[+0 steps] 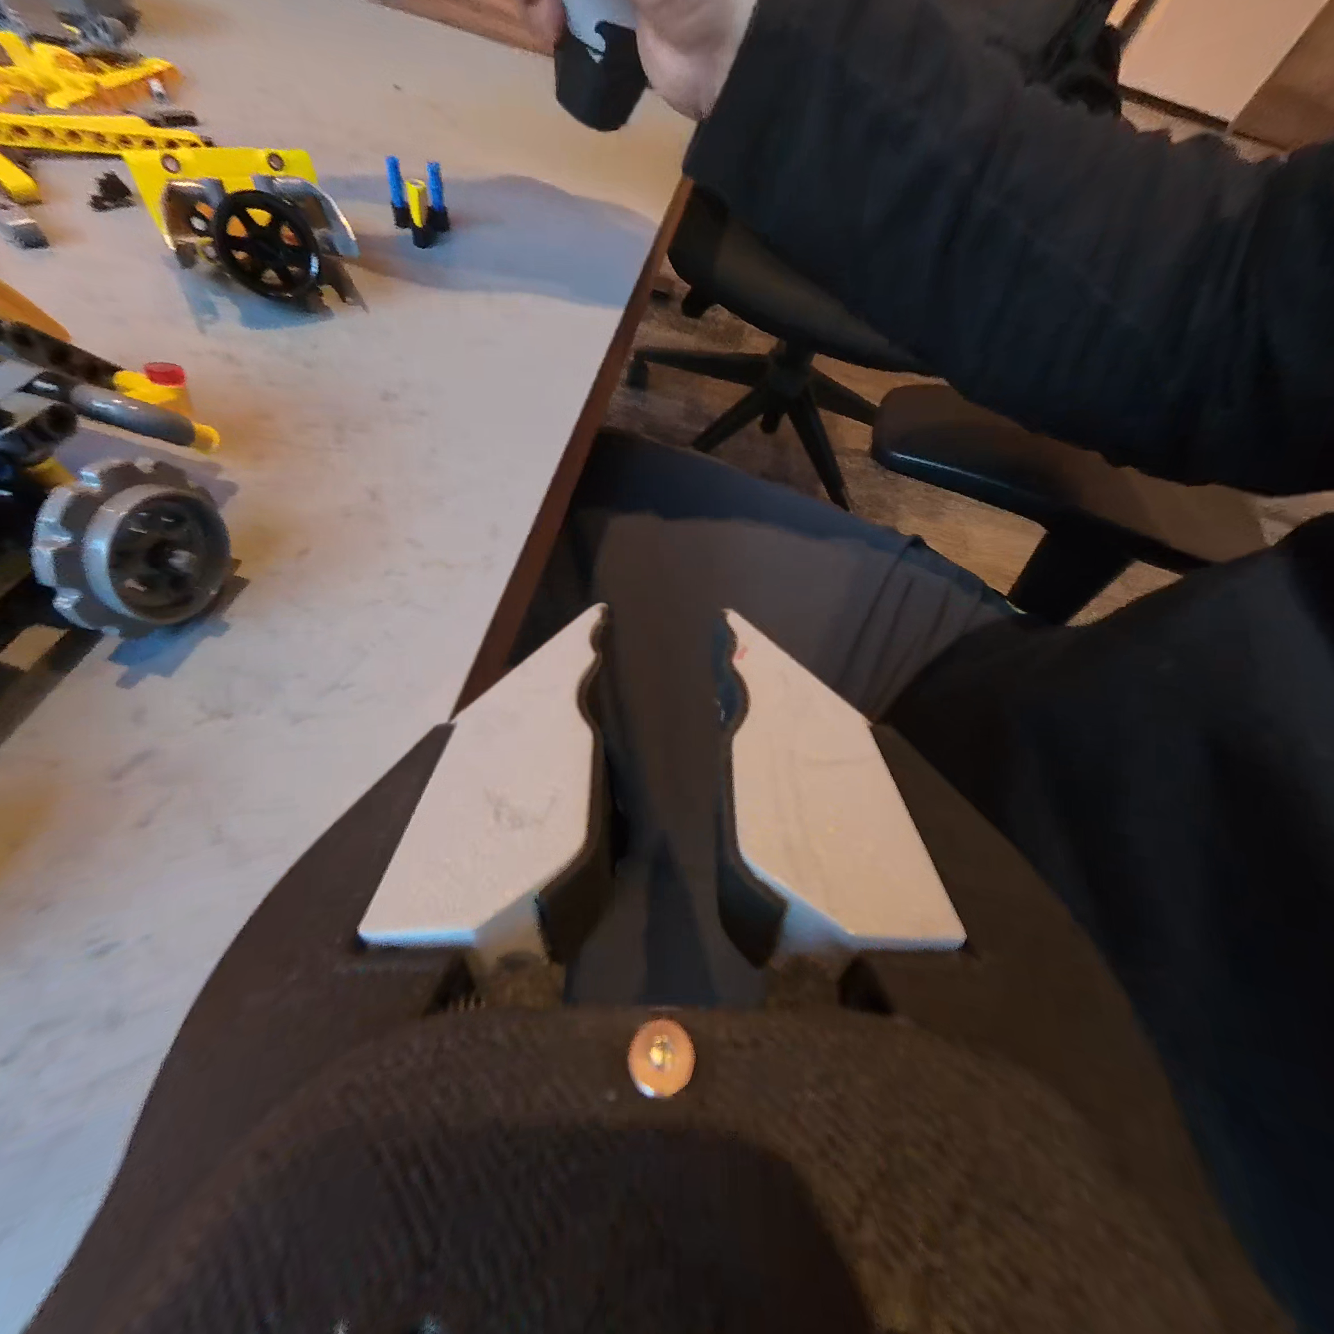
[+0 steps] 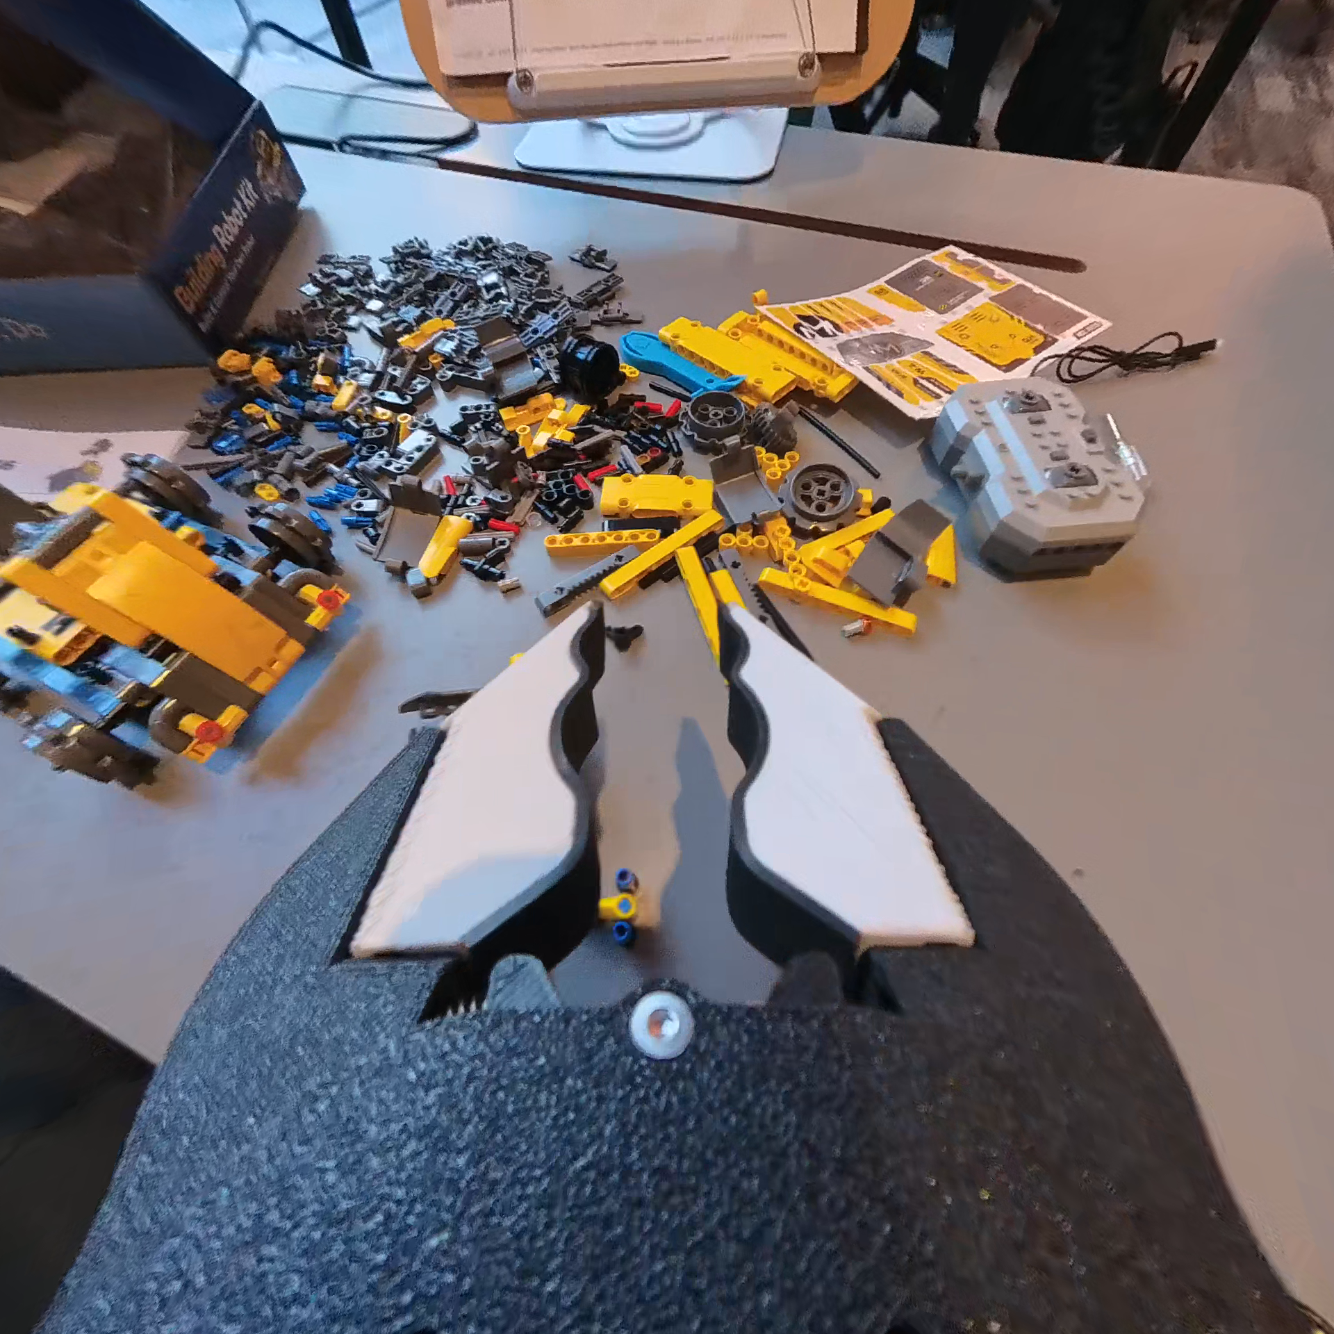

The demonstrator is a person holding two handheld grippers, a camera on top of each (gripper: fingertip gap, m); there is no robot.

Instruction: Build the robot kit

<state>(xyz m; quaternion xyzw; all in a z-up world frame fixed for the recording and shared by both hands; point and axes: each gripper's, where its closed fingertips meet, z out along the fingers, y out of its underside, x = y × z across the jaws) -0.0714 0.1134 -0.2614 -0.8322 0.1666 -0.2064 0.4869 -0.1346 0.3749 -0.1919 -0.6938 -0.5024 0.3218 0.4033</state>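
My left gripper (image 1: 664, 621) is open and empty. It hangs just past the table's front edge (image 1: 577, 462), over a person's dark-clothed lap. A small piece of two blue pins and a yellow connector (image 1: 419, 202) stands on the grey table. My right gripper (image 2: 660, 621) is open and empty above the table. That small piece (image 2: 622, 906) shows on the table far below, between the bases of its fingers, untouched. The right gripper also shows in the left wrist view (image 1: 599, 65), held by a hand above the small piece.
A partly built yellow and black vehicle (image 2: 144, 621) sits at the left, its grey wheel (image 1: 133, 552) near the edge. A yellow sub-assembly with a black gear (image 1: 267, 238), a pile of loose parts (image 2: 505, 433), a grey motor block (image 2: 1039, 476), a sticker sheet (image 2: 938, 325), a dark box (image 2: 224, 231) and a monitor stand (image 2: 650, 137) lie beyond. Office chairs (image 1: 787, 375) stand off the table.
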